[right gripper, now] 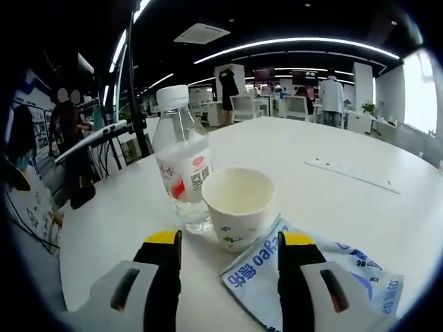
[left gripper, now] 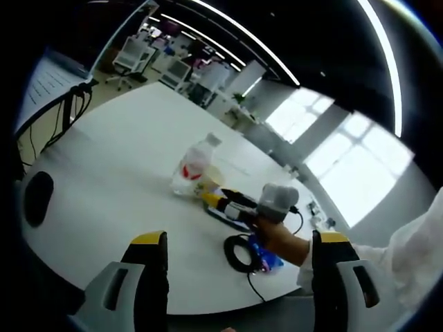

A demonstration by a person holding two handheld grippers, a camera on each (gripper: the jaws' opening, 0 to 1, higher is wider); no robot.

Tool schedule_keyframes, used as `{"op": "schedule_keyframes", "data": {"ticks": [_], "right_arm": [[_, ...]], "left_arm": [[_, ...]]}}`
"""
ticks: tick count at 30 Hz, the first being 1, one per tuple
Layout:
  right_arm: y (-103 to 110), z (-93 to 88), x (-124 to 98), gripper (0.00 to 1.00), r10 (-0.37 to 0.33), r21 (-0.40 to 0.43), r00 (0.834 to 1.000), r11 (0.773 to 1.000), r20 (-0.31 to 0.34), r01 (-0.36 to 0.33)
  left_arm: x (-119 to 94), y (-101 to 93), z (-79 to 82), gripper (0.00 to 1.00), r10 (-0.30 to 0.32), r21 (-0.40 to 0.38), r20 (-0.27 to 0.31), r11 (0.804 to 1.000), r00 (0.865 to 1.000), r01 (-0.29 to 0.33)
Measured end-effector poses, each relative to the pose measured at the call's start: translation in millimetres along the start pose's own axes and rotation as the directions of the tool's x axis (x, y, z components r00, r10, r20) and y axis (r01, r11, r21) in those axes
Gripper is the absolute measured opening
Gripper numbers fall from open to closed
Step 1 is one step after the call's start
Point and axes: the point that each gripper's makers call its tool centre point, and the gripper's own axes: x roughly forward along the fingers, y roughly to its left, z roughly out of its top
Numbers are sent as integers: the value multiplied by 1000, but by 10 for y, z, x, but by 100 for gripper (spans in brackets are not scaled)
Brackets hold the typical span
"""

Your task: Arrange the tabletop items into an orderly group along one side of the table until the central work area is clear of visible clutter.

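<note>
A clear water bottle with a white cap and red label stands on the white table. A white paper cup touches its right side. My right gripper is open just short of the cup, and its right jaw rests over a blue-and-white packet. From the left gripper view the bottle and cup stand mid-table. The right gripper, held by a hand, points at them. My left gripper hangs open above the near table edge, over a coiled black cable.
A white power strip lies farther back on the table. A black oval object sits at the table's left edge. Something blue lies beside the cable. Chairs, desks and people stand beyond the table.
</note>
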Motion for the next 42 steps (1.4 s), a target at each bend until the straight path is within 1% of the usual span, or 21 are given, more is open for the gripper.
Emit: {"op": "schedule_keyframes", "data": {"ticks": [4, 7, 15, 20, 21, 25, 28, 29, 32, 36, 40, 42], "right_arm": [[10, 44, -38, 54, 1, 2, 1000, 1000, 3, -1], [8, 15, -33, 55, 4, 1, 1000, 1000, -3, -4], [39, 35, -216, 55, 0, 1, 1000, 1000, -12, 0], [18, 28, -313, 55, -4, 13, 1000, 1000, -14, 5], [23, 62, -380, 55, -6, 22, 1000, 1000, -10, 6], [28, 112, -501, 55, -13, 29, 1000, 1000, 2, 13], [34, 176, -631, 55, -22, 30, 1000, 999, 7, 22], [15, 182, -648, 55, -28, 35, 1000, 999, 10, 27], [-4, 227, -802, 55, -44, 56, 999, 997, 20, 43], [-62, 208, -898, 55, -54, 59, 998, 997, 21, 53], [-164, 172, -1087, 55, -69, 41, 998, 997, 6, 69], [-221, 151, -1187, 55, -89, 63, 996, 994, 7, 88]], "left_arm": [[-2, -18, 0, 83, -2, 0, 1, 1000, 1000, 2], [-1, -30, 12, 83, -8, 0, 6, 1000, 1000, 8], [4, -63, 16, 83, -20, 9, 8, 1000, 1000, 20], [10, -99, -33, 83, -24, 31, -7, 999, 1000, 24], [11, -103, -41, 83, -25, 37, -11, 999, 1000, 25], [12, -109, -37, 83, -32, 49, -10, 998, 999, 32], [17, -132, -40, 83, -42, 41, -9, 998, 999, 43], [20, -138, -46, 83, -46, 37, -12, 998, 999, 47], [34, -161, -75, 83, -60, 30, -24, 998, 998, 61], [56, -204, -166, 83, -79, 30, -60, 996, 995, 81], [67, -291, -241, 83, -109, 27, -91, 993, 990, 112], [70, -316, -255, 83, -122, 24, -98, 992, 988, 125]]}}
